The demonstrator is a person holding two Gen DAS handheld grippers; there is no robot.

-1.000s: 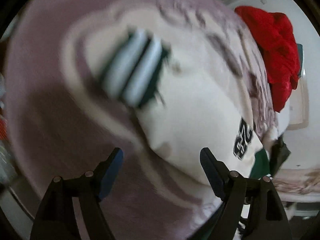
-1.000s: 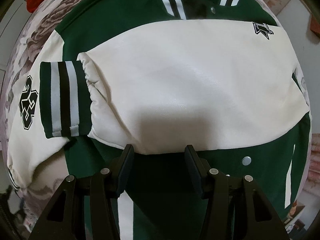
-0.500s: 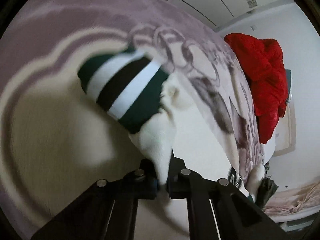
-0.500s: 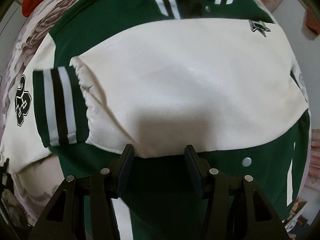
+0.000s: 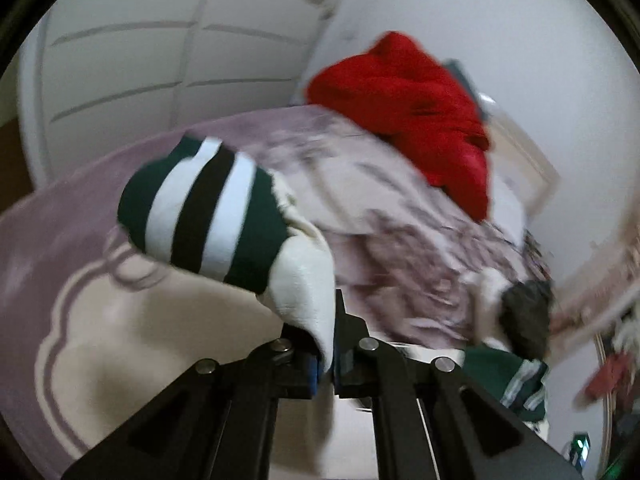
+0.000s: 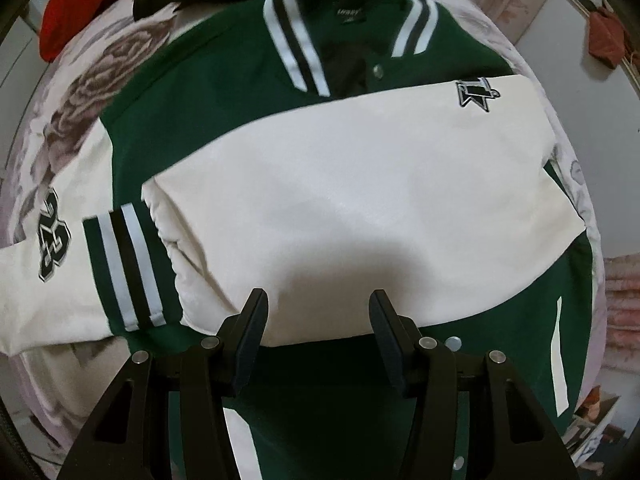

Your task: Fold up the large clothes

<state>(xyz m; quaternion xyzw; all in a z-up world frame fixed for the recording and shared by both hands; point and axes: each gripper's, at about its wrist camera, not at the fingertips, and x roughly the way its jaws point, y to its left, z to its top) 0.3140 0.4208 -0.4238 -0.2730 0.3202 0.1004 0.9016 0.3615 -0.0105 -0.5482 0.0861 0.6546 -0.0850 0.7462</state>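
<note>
A green varsity jacket (image 6: pixel 208 92) with cream sleeves lies front up on a bed. One cream sleeve (image 6: pixel 360 208) is folded across its chest, its striped cuff (image 6: pixel 128 268) at the left. My right gripper (image 6: pixel 318 320) is open and empty just above the lower edge of that sleeve. My left gripper (image 5: pixel 326 360) is shut on the other cream sleeve (image 5: pixel 308 292) near its green, white and black cuff (image 5: pixel 204 208), held lifted above the bed. The sleeve's upper part with a number patch (image 6: pixel 52 236) lies at the left in the right wrist view.
The bed has a mauve floral blanket (image 5: pixel 400 216). A red garment (image 5: pixel 416 108) is piled at its far side, also in the right wrist view (image 6: pixel 68 12). A dark item (image 5: pixel 524 316) lies on the blanket. White wardrobe doors (image 5: pixel 132 60) stand behind.
My left gripper closed on the cream sleeve near its cuff and has lifted it off the blanket. The right gripper stayed open and drew back slightly over the folded sleeve.
</note>
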